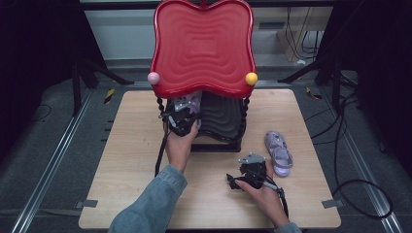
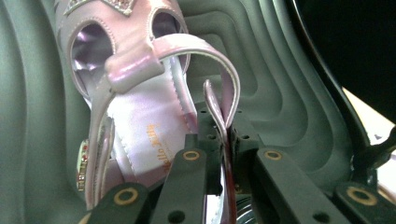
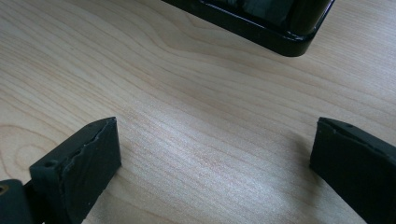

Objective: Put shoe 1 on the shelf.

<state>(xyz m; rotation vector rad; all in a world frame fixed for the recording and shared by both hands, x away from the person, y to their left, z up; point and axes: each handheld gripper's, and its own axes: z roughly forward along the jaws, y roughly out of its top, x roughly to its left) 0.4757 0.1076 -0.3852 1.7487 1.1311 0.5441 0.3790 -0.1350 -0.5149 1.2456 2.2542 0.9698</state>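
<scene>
The left gripper (image 2: 223, 149) is clamping the thin back strap of a lilac sandal (image 2: 135, 107) — its jaws are pressed nearly together with the strap pinched between them. Just beyond the jaws the sandal is hanging toe-away over the dark ribbed lower shelf (image 2: 289, 84) of a two-tier stand, its shiny insole facing the gripper; whether the sole is resting on the shelf cannot be told. In the high view the left gripper (image 1: 180, 119) is reaching in under the red wavy top shelf (image 1: 203, 43), which is overhanging it from above.

The right gripper (image 3: 212, 154) is resting low over the wooden table (image 3: 187, 70), jaws standing wide apart with bare wood between them. Ahead of it, near the far end of its view, the black base of the stand (image 3: 261, 28) is sitting on the table. In the high view the right gripper (image 1: 250, 172) is lying just beside a second lilac sandal (image 1: 278, 153) — that one is lying flat on the table (image 1: 131, 145), just off the gripper's outer side, not touching the jaws.
</scene>
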